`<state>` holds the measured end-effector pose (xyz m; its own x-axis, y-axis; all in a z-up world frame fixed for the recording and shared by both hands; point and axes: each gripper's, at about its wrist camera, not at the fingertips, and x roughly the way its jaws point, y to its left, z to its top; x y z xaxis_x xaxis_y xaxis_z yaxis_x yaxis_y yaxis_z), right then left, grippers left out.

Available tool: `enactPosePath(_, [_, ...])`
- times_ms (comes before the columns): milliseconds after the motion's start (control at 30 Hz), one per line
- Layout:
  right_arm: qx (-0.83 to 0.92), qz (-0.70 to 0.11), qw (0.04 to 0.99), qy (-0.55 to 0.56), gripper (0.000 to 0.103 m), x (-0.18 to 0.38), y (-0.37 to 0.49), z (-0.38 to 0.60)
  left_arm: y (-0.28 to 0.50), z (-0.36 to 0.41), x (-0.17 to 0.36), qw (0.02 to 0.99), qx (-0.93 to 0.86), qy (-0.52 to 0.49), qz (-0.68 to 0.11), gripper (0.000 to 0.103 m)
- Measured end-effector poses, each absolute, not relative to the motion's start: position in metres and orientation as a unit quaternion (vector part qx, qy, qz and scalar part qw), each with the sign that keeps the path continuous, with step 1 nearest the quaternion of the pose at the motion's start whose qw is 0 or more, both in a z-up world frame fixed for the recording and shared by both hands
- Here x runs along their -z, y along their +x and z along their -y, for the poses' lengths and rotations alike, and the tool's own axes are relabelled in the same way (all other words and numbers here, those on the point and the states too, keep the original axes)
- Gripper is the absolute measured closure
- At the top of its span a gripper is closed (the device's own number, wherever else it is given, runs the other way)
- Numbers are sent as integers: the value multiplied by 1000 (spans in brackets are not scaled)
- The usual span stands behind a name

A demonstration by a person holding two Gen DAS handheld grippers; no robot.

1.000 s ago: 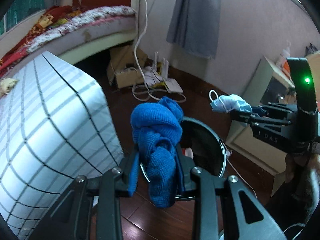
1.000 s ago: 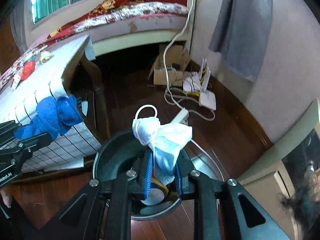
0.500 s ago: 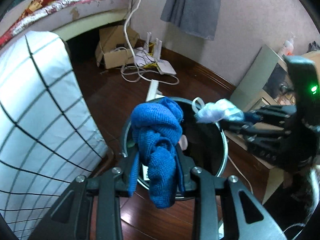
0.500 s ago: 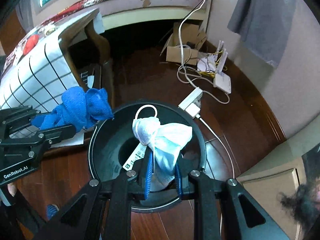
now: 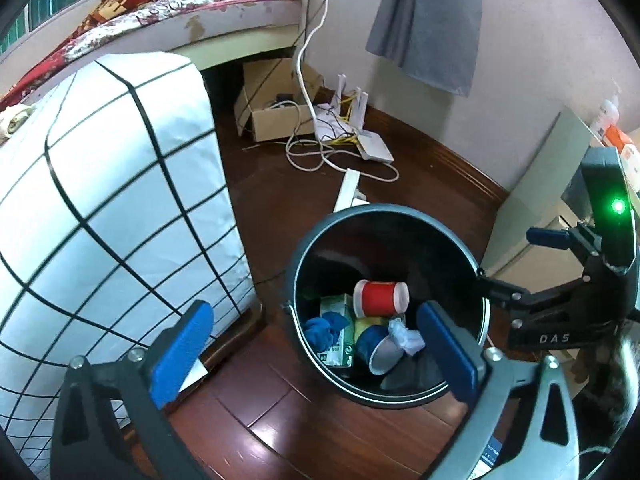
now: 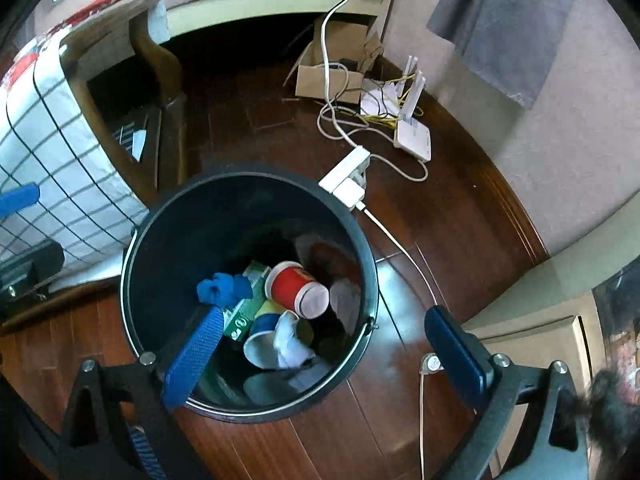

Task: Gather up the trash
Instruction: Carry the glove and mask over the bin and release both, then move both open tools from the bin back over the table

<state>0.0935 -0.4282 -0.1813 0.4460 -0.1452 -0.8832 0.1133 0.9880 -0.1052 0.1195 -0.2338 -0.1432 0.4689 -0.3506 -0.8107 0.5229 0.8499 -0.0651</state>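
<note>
A black round trash bin (image 5: 478, 280) stands on the wood floor; it also shows in the right wrist view (image 6: 132, 248). Inside lie a blue cloth (image 5: 322, 328) (image 6: 222, 289), a crumpled white face mask (image 5: 406, 334) (image 6: 290, 340), a red paper cup (image 5: 380, 293) (image 6: 298, 286), a blue cup (image 6: 262, 338) and a green carton (image 5: 336, 332). My left gripper (image 5: 316, 344) is open and empty above the bin's near rim. My right gripper (image 6: 326, 352) is open and empty above the bin; it also shows in the left wrist view at the right (image 5: 516, 262).
A table with a white checked cloth (image 5: 104, 216) stands left of the bin. A power strip (image 6: 346, 178), cables, a white router (image 6: 412, 136) and a cardboard box (image 5: 272, 108) lie on the floor behind. A pale cabinet (image 5: 532, 216) stands right. A bed is at the back.
Both grippers have opened. The blue cloth and the face mask have dropped into the bin and now lie among the trash.
</note>
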Motion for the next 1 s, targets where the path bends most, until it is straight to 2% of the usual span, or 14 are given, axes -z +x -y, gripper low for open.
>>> enactPosePath(433, [76, -491, 868, -14, 1, 152, 88, 420, 113, 229, 118, 872, 238, 117, -412, 1])
enactPosePath(1000, [50, -437, 897, -30, 1, 101, 94, 380, 110, 181, 81, 901, 194, 101, -375, 1])
